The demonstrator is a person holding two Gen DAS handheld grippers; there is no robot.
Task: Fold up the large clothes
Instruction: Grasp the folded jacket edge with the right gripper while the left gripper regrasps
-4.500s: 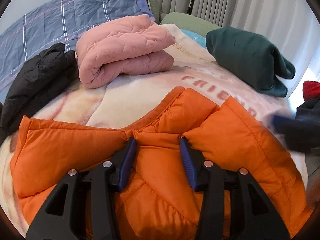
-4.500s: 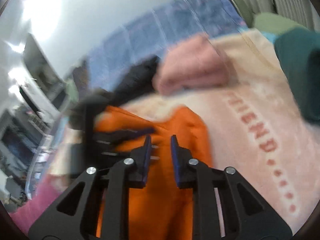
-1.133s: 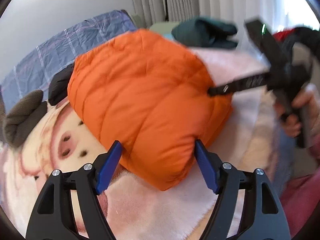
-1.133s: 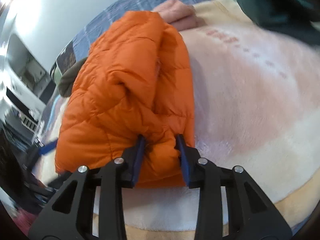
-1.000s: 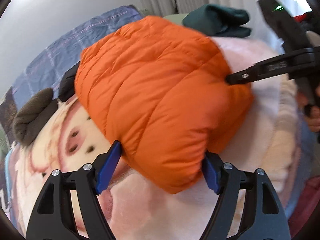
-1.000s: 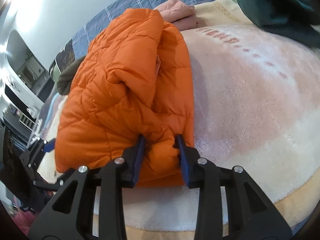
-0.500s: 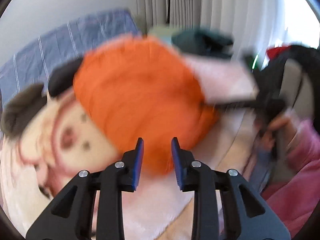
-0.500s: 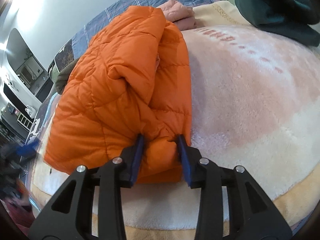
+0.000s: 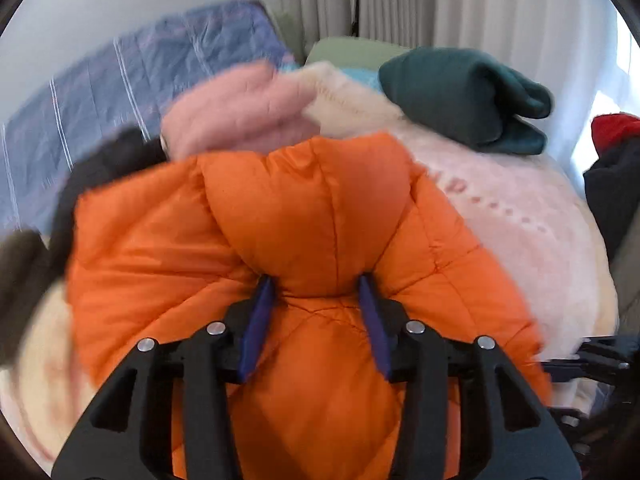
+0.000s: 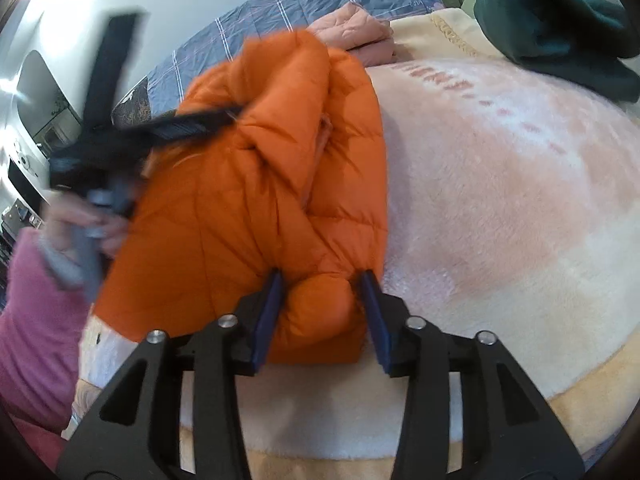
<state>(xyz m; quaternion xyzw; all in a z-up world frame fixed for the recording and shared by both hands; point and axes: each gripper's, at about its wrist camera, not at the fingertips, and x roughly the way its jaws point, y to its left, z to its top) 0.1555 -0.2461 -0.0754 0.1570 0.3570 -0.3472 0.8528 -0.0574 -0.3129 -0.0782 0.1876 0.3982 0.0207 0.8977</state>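
A moment ago the left gripper (image 9: 316, 292) hung off the jacket (image 9: 304, 216) with its jaws nearly closed; now it pinches a puffy bulge mid-frame. The right gripper (image 10: 320, 292) still clamps a roll at the bundle's near edge, lower centre. The jacket lies bundled on the blanket (image 10: 500, 200). Being slick and springy, it could balloon open if either grip slackens. Behind it I count one pink bundle (image 9: 240, 116), one green (image 9: 464, 96), and one black (image 9: 108, 160).
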